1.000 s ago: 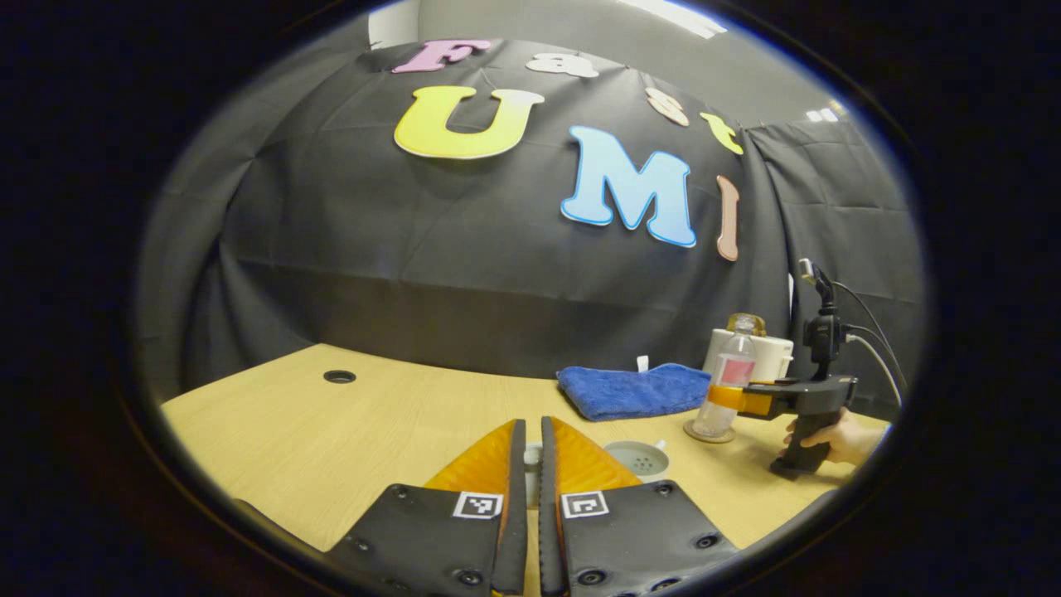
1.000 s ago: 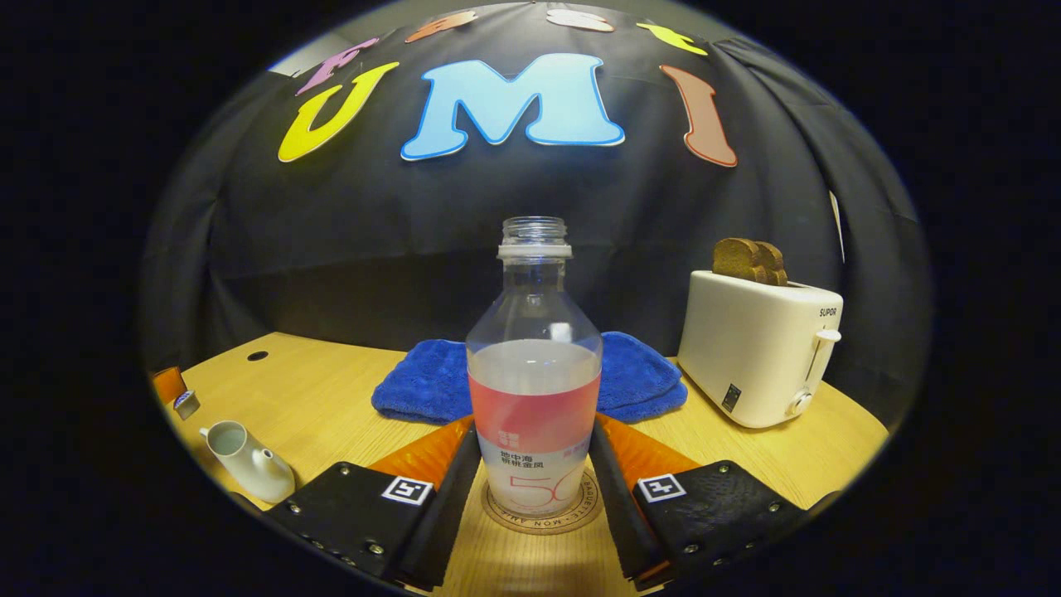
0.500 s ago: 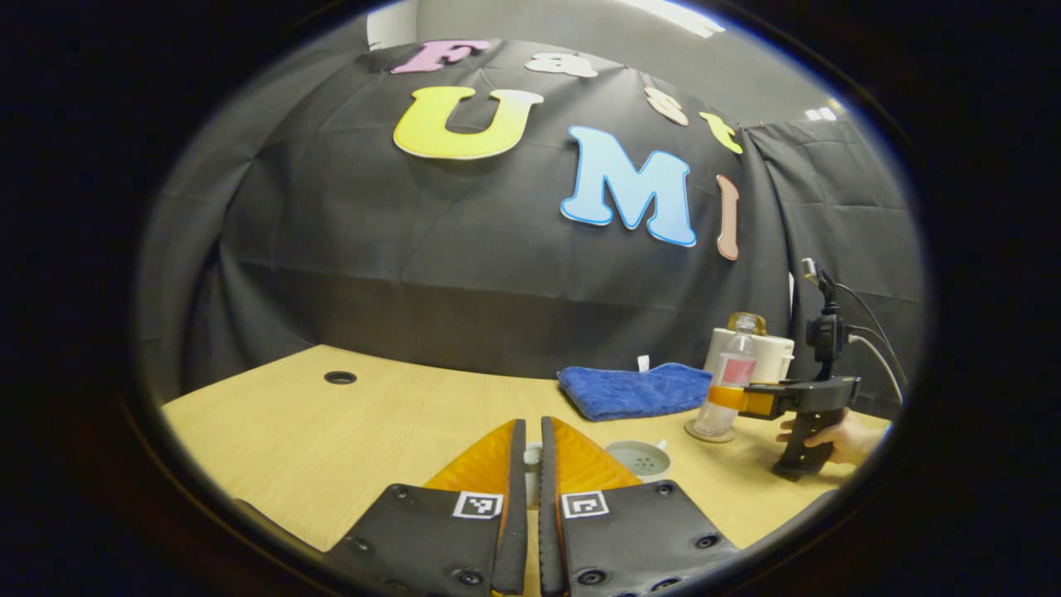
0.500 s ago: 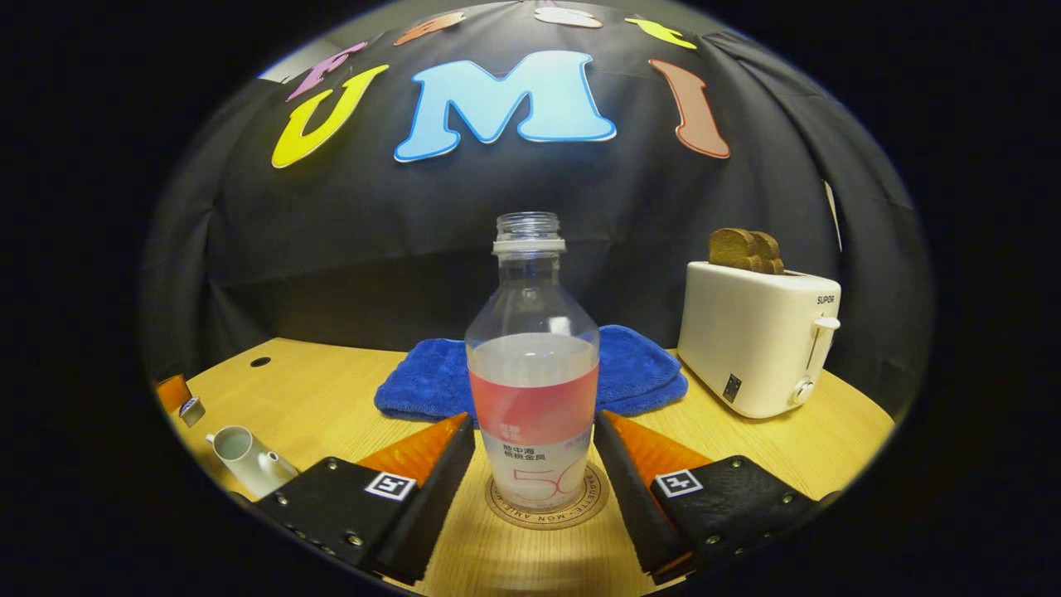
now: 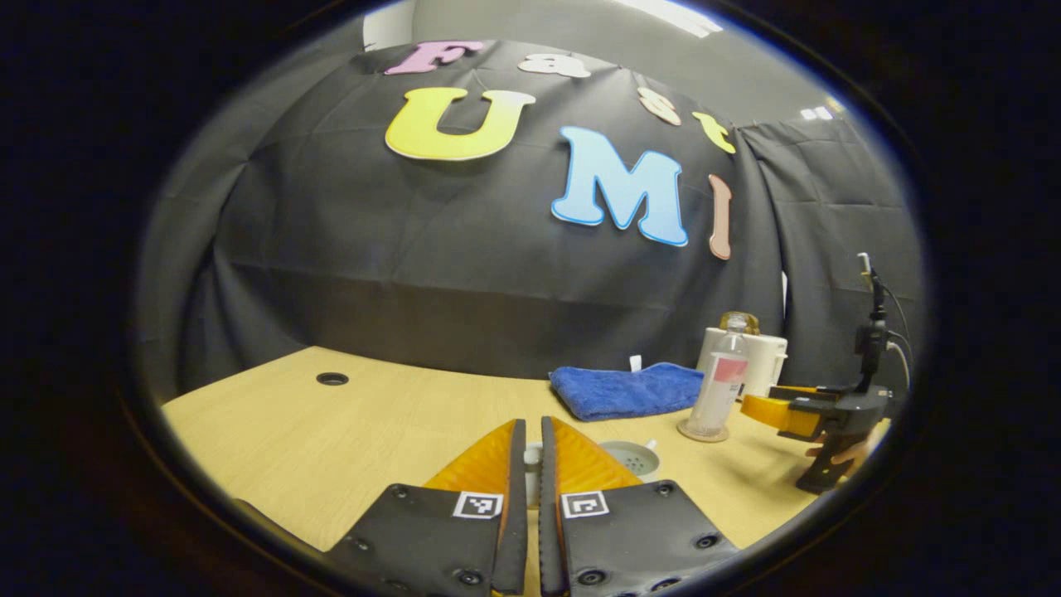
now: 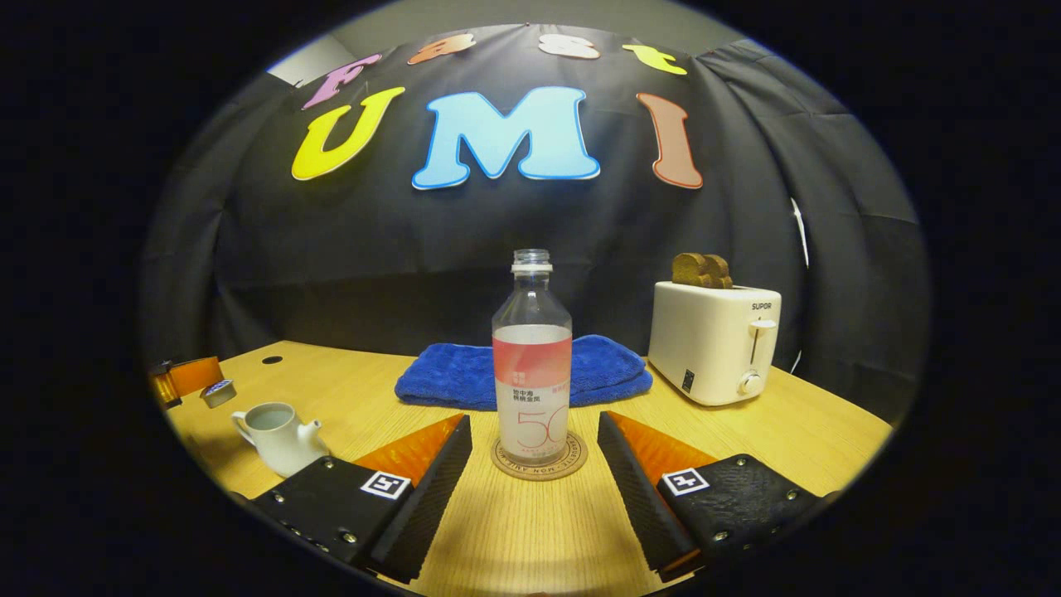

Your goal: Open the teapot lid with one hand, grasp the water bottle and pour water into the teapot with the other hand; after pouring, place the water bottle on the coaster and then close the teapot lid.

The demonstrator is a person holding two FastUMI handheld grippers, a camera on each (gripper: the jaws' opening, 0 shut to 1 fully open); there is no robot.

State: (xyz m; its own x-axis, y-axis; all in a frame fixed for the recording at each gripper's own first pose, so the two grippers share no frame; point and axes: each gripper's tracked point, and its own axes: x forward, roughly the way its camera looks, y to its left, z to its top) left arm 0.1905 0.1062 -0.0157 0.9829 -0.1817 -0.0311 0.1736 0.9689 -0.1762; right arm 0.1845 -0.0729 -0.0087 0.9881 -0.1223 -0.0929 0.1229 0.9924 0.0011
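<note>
The clear water bottle (image 6: 532,373) with a pink label stands upright, uncapped, on the round coaster (image 6: 539,458). My right gripper (image 6: 535,421) is open and drawn back from the bottle, touching nothing. In the left gripper view the bottle (image 5: 718,388) stands on the coaster (image 5: 703,432), with the right gripper (image 5: 756,407) to its right, held by a hand. The white teapot (image 6: 278,431) sits lidless at the left; its open top (image 5: 630,458) lies just past my left gripper (image 5: 532,431). That gripper (image 6: 178,380) is shut on the small lid (image 6: 220,392).
A folded blue towel (image 6: 522,377) lies behind the bottle. A white toaster (image 6: 717,342) with toast in it stands at the back right. The wooden table (image 5: 331,439) has a cable hole (image 5: 332,379) at the far left.
My right gripper has opened, let go of the bottle and pulled back; the bottle stays standing on the coaster. The left gripper still holds the lid and has barely moved.
</note>
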